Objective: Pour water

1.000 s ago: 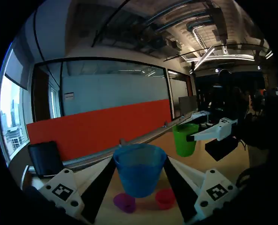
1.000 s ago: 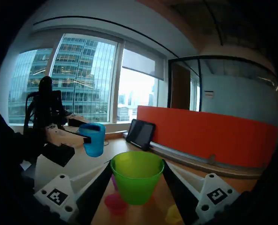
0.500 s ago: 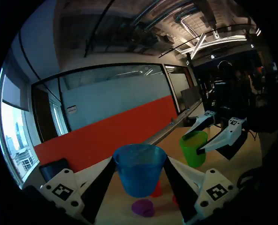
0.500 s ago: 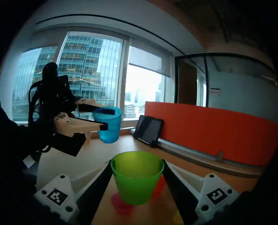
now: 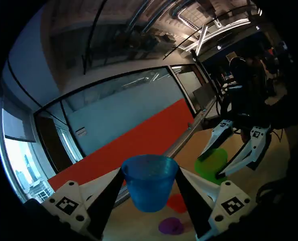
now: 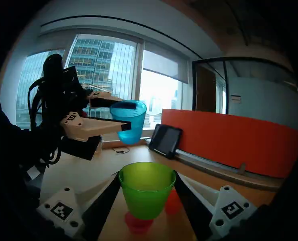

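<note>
In the left gripper view, the left hand-held gripper is clamped on a translucent blue cup at the lower centre of the frame. Both fingers press on its sides just below the rim. We see the cup lifted off the wooden surface. Below it on that surface are a small red cup and, nearer the bottom edge, a small purple cup. To the right of centre the right hand-held gripper is closed on a green cup, one finger on each side. The green cup is lower than the blue one and apart from it. We cannot tell whether its base touches the surface.

In the right gripper view the green cup fills the lower centre between that gripper's own fingers, and its open mouth faces up. The blue cup hangs above it and to the left, against the windows, held by the left hand-held gripper reaching in from the left edge. Its rim is clearly higher than the green cup's rim, and it looks close to upright. We cannot tell whether either cup holds water. A dark tablet leans at centre right, in front of an orange partition.
</note>
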